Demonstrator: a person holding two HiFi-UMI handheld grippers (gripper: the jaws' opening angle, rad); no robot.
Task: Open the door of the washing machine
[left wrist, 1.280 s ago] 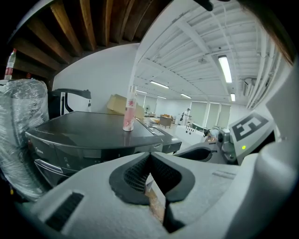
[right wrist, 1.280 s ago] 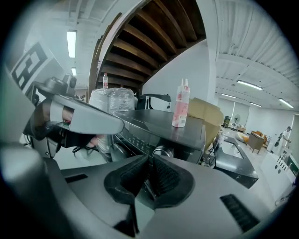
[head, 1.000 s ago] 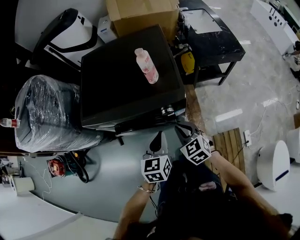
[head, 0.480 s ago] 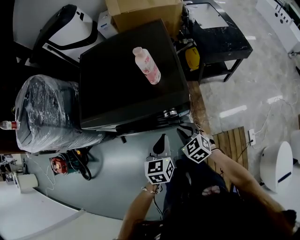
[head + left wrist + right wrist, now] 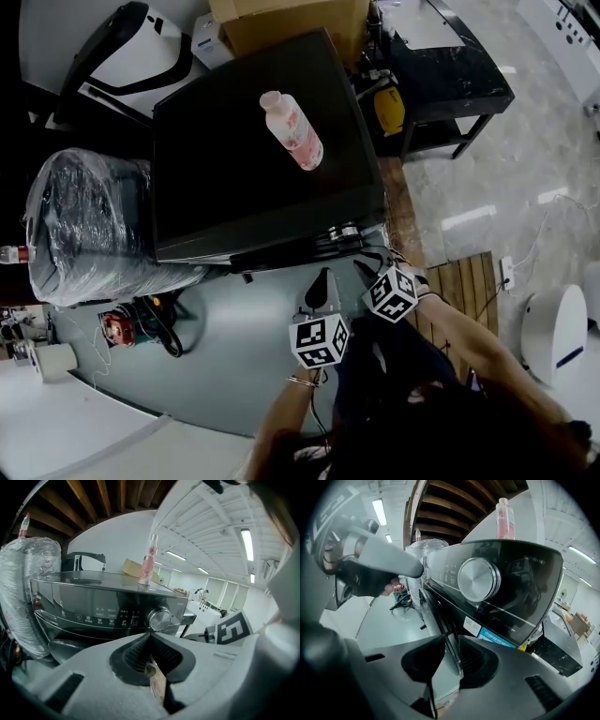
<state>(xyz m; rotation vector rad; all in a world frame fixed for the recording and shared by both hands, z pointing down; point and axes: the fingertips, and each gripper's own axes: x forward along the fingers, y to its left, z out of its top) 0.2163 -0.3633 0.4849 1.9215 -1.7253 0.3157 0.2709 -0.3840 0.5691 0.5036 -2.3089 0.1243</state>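
Note:
The black washing machine (image 5: 253, 159) fills the middle of the head view, with a pink bottle (image 5: 292, 129) on its top. Both grippers are low in front of its face. In the left gripper view my left gripper (image 5: 150, 641) is shut with nothing in it and points below the control dial (image 5: 159, 618). My right gripper (image 5: 451, 656) is just under the dial (image 5: 478, 579). Its jaws are opening, and the shiny rim of the door (image 5: 440, 620) shows in the gap between them, near the right pad and apart from the left one. In the head view the left gripper (image 5: 323, 279) is just left of the right gripper (image 5: 367, 269).
A plastic-wrapped appliance (image 5: 80, 225) stands left of the machine. Behind it is a cardboard box (image 5: 281, 23), and a black table (image 5: 450, 66) stands at the right. Cables and a red tool (image 5: 141, 323) lie on the grey floor. A wooden pallet (image 5: 469, 291) is at the right.
Both grippers have sunk lower along the machine's front. The head view has shifted a little, so the machine's top looks larger.

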